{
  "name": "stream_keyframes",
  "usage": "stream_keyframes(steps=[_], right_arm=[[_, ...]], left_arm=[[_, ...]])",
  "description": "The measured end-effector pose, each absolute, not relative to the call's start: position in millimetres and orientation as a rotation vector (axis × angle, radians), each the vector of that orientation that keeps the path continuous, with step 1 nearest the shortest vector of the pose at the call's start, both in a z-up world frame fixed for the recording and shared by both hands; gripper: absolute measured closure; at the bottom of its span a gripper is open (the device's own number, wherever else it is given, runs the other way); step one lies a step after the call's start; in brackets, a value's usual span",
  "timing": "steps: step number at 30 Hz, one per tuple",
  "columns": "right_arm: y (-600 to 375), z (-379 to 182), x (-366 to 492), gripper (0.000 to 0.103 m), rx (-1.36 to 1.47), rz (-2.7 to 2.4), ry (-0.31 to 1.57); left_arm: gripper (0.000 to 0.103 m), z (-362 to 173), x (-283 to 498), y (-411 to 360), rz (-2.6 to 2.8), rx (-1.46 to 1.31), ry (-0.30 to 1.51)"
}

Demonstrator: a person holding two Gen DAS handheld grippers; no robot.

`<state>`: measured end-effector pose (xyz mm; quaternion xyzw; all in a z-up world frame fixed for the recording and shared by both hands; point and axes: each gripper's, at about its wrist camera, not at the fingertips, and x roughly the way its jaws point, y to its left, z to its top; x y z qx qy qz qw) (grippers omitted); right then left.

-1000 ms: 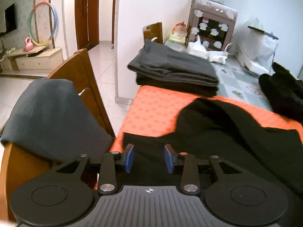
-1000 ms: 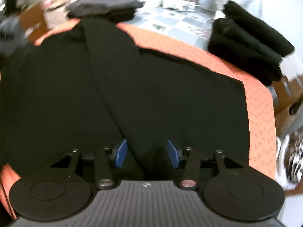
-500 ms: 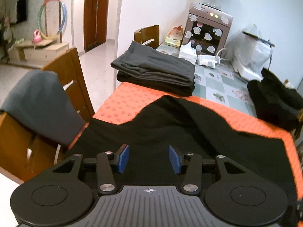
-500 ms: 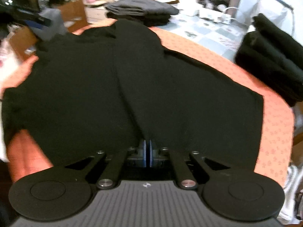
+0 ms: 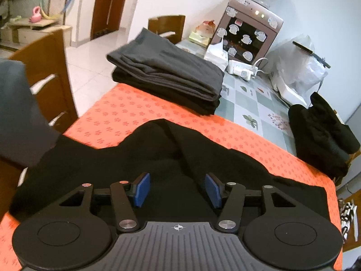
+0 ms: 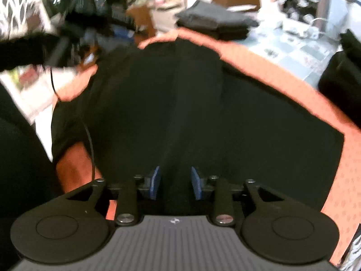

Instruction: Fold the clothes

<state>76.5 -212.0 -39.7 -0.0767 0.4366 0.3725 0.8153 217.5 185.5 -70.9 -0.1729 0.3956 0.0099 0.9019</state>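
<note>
Black cloth, a garment (image 5: 171,158) whose kind cannot be told, is spread across the orange mat (image 5: 140,110) on the table, with a raised ridge running from its far hump toward the near edge. In the right wrist view the same garment (image 6: 203,113) fills the middle, one panel lapped over the other along a central line.

The left gripper (image 5: 177,189) is held just above the near part of the cloth, its blue pads set wide apart with nothing between them. The right gripper (image 6: 175,186) is held at the near hem, its pads parted by a narrower gap; dark fabric is seen in that gap, but whether it is pinched cannot be told, as the view is blurred.

A fold of this garment is judged to be in hand, though whether a lap is being set down or taken up is not settled. Any next grasp calls for a hem edge to be caught cleanly by both tools and carried level.

At 12 o'clock a stack of folded grey clothes (image 5: 167,74) is seen; at 2 o'clock a black pile (image 5: 322,133) is heaped. A water dispenser (image 5: 250,31) stands beyond.
</note>
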Motion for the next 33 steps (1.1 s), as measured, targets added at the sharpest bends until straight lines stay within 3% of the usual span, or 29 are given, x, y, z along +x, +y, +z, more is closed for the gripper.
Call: stream_keyframes(steps=[8, 19, 24, 27, 30, 33], right_arm=[[-199, -35, 171, 0.063, -0.130, 0.642, 0.799], [-129, -93, 282, 0.058, -0.350, 0.758, 0.726], [-104, -111, 303, 0.052, -0.428, 0.896, 0.718], [-90, -120, 312, 0.051, -0.467, 0.984, 0.709], [-75, -124, 313, 0.042, -0.481, 1.068, 0.674], [-61, -129, 318, 0.042, -0.504, 1.087, 0.631]], left_arm=[[0.046, -104, 267, 198, -0.026, -0.315, 0.844], [0.051, -133, 274, 214, -0.137, -0.240, 0.860], [0.060, -139, 270, 224, -0.151, -0.275, 0.812], [0.060, -142, 267, 227, -0.164, -0.287, 0.784], [0.060, -145, 265, 228, -0.165, -0.298, 0.752], [0.060, -148, 263, 228, -0.163, -0.308, 0.718]])
